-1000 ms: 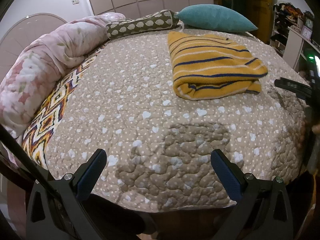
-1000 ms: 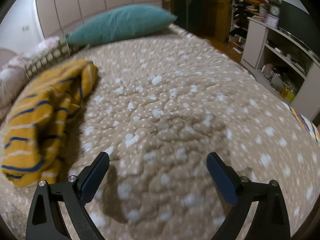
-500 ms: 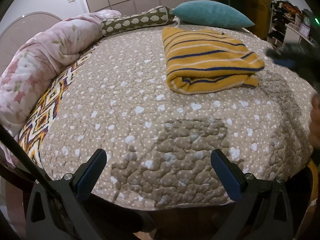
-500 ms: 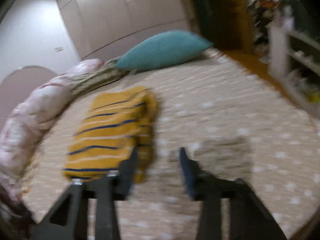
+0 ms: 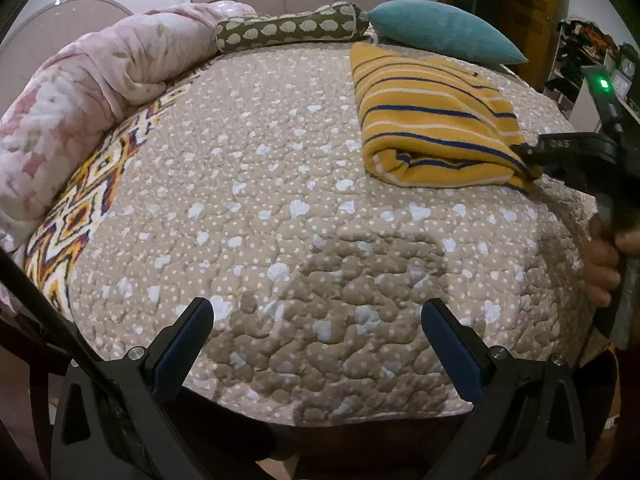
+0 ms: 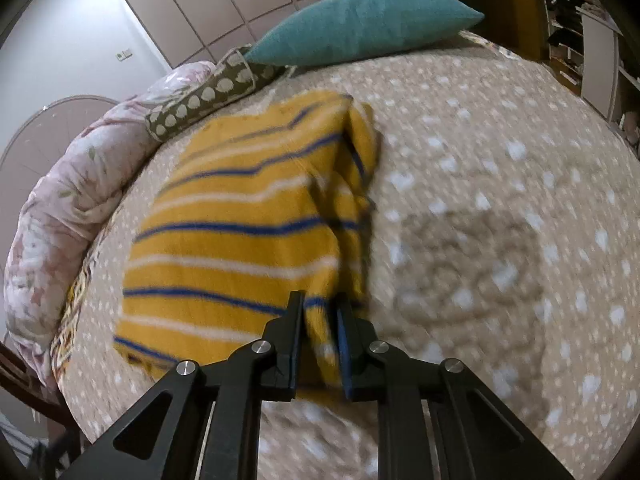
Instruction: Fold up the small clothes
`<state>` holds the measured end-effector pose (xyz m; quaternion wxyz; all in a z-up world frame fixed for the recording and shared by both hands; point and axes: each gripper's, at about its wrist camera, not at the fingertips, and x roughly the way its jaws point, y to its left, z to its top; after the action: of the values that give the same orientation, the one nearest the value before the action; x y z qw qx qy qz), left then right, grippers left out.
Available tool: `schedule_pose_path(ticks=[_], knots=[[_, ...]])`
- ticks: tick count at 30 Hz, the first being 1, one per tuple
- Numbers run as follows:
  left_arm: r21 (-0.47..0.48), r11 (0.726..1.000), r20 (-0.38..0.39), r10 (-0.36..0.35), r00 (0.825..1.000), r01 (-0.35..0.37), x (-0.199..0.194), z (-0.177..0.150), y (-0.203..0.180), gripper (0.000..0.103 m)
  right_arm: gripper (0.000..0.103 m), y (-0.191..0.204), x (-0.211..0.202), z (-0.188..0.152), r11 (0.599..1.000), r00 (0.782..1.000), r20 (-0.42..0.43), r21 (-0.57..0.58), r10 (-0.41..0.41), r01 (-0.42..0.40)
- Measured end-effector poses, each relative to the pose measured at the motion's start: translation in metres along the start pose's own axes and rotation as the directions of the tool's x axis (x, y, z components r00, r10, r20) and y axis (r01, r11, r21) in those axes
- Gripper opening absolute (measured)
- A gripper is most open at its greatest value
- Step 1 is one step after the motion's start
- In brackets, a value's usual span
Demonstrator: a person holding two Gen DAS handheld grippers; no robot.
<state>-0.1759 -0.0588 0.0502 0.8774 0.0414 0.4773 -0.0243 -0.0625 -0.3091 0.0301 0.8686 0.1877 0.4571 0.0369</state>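
We have the right gripper [image 6: 320, 320] pinched onto the near corner of the folded striped sweater [image 5: 432, 120], which lies on the quilt [image 5: 280, 200] near the teal pillow [image 5: 440, 32]. Left gripper [image 5: 316, 344] gapes wide, holding nothing, over the quilt's near edge.

Motion-blurred quilt [image 6: 480, 208] and striped sweater [image 6: 240, 232] in the right wrist view, shelf clutter [image 5: 592, 40] too small to identify

Left wrist views bed [image 5: 280, 184] from foot; right wrist closer.
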Motion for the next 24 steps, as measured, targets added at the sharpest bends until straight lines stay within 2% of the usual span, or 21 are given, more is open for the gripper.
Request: schedule_pose_path(ticks=[2,4,6,7,8,9,10,11,12,13,14,16,17,19,20,22,23,24], knots=[[0.0,1.0,-0.007,-0.01,1.0,0.01,0.003,0.0,0.0,0.103,0.017,0.0,-0.01,0.003,1.0,1.0,-0.007,-0.008,-0.025,0.025],[-0.002,1.0,-0.011,-0.016,1.0,0.016,0.005,-0.001,0.0,0.103,0.017,0.01,-0.034,0.009,0.998,0.997,0.062,-0.042,-0.036,0.038],[-0.006,1.0,-0.017,-0.022,1.0,0.021,0.008,0.0,-0.001,0.103,0.018,0.032,-0.059,0.016,0.995,0.987,0.157,-0.097,0.038,-0.023],[-0.007,1.0,-0.02,-0.024,1.0,0.023,0.009,0.0,-0.001,0.103,0.024,0.042,-0.066,0.019,0.991,0.978,0.194,-0.121,0.081,-0.058],[-0.007,1.0,-0.022,-0.025,0.999,0.025,0.01,-0.001,-0.001,0.103,0.034,0.054,-0.072,0.022,0.983,0.964,0.226,-0.149,0.137,-0.105],[-0.007,1.0,-0.024,-0.026,0.999,0.026,0.01,-0.001,-0.001,0.103,0.07,0.065,-0.072,0.024,0.969,0.947,0.243,-0.18,0.209,-0.168],[-0.006,1.0,-0.024,-0.025,0.999,0.025,0.01,-0.001,0.0,0.103,0.096,0.075,-0.067,0.027,0.946,0.928,0.231,-0.211,0.293,-0.246],[-0.007,1.0,-0.022,-0.023,0.999,0.022,0.009,-0.001,0.0,0.103,0.097,0.084,-0.057,0.031,0.924,0.918,0.187,-0.232,0.348,-0.303],[-0.009,1.0,-0.019,-0.019,1.0,0.019,0.008,-0.002,0.001,0.103,0.096,0.095,-0.04,0.038,0.916,0.926,0.115,-0.232,0.36,-0.327],[-0.014,1.0,-0.015,-0.015,1.0,0.015,0.006,-0.001,0.003,0.103,0.085,0.101,-0.025,0.044,0.913,0.929,0.064,-0.22,0.366,-0.344],[-0.018,1.0,-0.013,-0.012,1.0,0.012,0.006,-0.001,0.005,0.103,0.066,0.106,-0.009,0.051,0.906,0.921,0.02,-0.191,0.388,-0.378],[-0.031,1.0,-0.011,-0.007,1.0,0.007,0.004,-0.001,0.009,0.103,0.052,0.109,0.021,0.063,0.884,0.891,-0.04,-0.11,0.452,-0.453],[-0.036,0.999,-0.011,-0.006,1.0,0.006,0.004,-0.001,0.011,0.103,0.047,0.11,0.036,0.066,0.874,0.877,-0.062,-0.08,0.476,-0.48],[-0.043,0.999,-0.013,-0.008,1.0,0.007,0.005,0.0,0.014,0.103,0.042,0.107,0.065,0.065,0.871,0.865,-0.127,-0.016,0.486,-0.491],[-0.047,0.999,-0.013,-0.009,1.0,0.008,0.004,-0.001,0.015,0.103,0.033,0.1,0.079,0.06,0.866,0.852,-0.16,0.033,0.498,-0.5],[-0.056,0.998,-0.011,-0.014,1.0,0.013,0.005,0.0,0.018,0.103,0.022,0.085,0.085,0.047,0.848,0.832,-0.164,0.084,0.53,-0.524],[-0.062,0.998,-0.012,-0.018,1.0,0.017,0.006,0.0,0.019,0.103,0.022,0.076,0.084,0.038,0.825,0.808,-0.168,0.119,0.564,-0.552],[-0.066,0.998,-0.016,-0.023,1.0,0.022,0.007,0.001,0.02,0.103,0.022,0.071,0.08,0.029,0.817,0.797,-0.179,0.132,0.577,-0.561]])
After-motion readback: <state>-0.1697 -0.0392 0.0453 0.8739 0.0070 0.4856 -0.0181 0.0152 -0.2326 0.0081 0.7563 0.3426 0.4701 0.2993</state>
